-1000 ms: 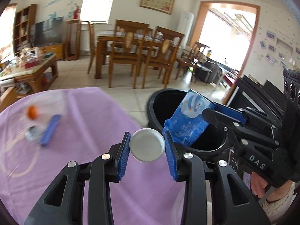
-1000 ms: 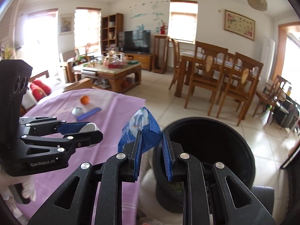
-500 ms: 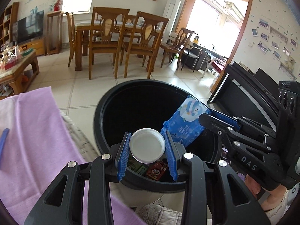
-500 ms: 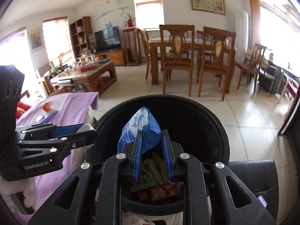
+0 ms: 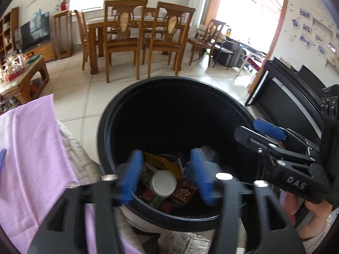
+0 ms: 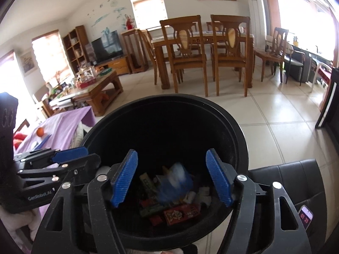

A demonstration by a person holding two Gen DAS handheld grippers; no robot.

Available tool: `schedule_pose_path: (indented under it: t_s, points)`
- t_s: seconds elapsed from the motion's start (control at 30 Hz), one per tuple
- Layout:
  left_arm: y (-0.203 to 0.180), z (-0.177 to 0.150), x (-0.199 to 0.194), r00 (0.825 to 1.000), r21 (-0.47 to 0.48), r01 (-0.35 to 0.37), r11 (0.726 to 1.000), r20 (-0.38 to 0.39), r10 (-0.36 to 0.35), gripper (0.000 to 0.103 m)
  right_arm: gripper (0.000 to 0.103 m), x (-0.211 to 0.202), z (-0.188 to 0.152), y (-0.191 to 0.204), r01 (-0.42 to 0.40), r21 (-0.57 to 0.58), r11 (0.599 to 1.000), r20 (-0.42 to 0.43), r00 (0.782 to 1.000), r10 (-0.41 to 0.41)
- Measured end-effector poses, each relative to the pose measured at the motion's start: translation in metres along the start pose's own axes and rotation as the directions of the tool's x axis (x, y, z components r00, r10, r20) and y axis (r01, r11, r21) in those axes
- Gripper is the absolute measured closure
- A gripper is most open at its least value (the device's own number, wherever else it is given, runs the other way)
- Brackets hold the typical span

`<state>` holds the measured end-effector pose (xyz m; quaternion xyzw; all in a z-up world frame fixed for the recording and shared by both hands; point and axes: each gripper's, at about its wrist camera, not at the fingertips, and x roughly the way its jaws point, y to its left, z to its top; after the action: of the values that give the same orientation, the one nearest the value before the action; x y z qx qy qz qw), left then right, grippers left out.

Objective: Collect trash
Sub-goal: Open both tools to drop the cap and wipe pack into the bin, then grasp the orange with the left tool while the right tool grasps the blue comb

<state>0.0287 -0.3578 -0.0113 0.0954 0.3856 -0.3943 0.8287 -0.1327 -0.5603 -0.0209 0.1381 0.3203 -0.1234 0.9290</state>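
A black round trash bin (image 5: 106, 131) (image 6: 237, 139) stands on the floor beside the purple-covered table. My left gripper (image 5: 166, 175) is open over the bin's near rim, and a white lid (image 5: 164, 183) is below it, falling into the bin. My right gripper (image 6: 171, 177) is open over the bin, and a blue wipes packet (image 6: 175, 182), blurred, drops among the wrappers inside. The right gripper also shows at the right of the left wrist view (image 5: 269, 133), and the left gripper at the left of the right wrist view (image 6: 63, 156).
The purple tablecloth (image 5: 36, 148) lies left of the bin, with an orange (image 6: 40, 131) and a blue object (image 6: 43, 140) on it. Dining chairs and table (image 6: 203, 42), a coffee table (image 6: 93, 89) and a black piano (image 5: 296, 97) stand around. A phone (image 6: 305, 216) lies at lower right.
Both grippers have opened over the bin. The white lid left the left gripper and the blue packet left the right gripper; both are dropping into the bin.
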Motion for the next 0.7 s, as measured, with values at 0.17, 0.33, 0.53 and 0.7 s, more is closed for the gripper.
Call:
schedule_pose_path:
  t_s: [0.17, 0.33, 0.53, 0.7]
  points:
    - [0.011, -0.002, -0.025, 0.998, -0.017, -0.023, 1.0, 0.057, 0.024, 0.031, 0.035, -0.004, -0.001, 0.015, -0.001, -0.02, 1.0, 0.002, 1.0, 0.001]
    - [0.044, -0.006, -0.05, 0.994, -0.077, -0.045, 0.996, 0.093, 0.053, 0.025, 0.035, -0.006, 0.001, 0.045, -0.029, -0.06, 0.998, -0.006, 1.0, 0.029]
    - [0.115, -0.017, -0.084, 0.983, -0.19, -0.116, 0.975, 0.122, 0.14, 0.025, 0.035, -0.002, 0.006, 0.102, -0.099, -0.115, 0.988, -0.033, 0.995, 0.096]
    - [0.199, -0.019, -0.11, 0.955, -0.32, -0.221, 0.921, 0.12, 0.271, 0.025, 0.035, 0.009, 0.013, 0.163, -0.197, -0.151, 0.969, -0.076, 0.979, 0.187]
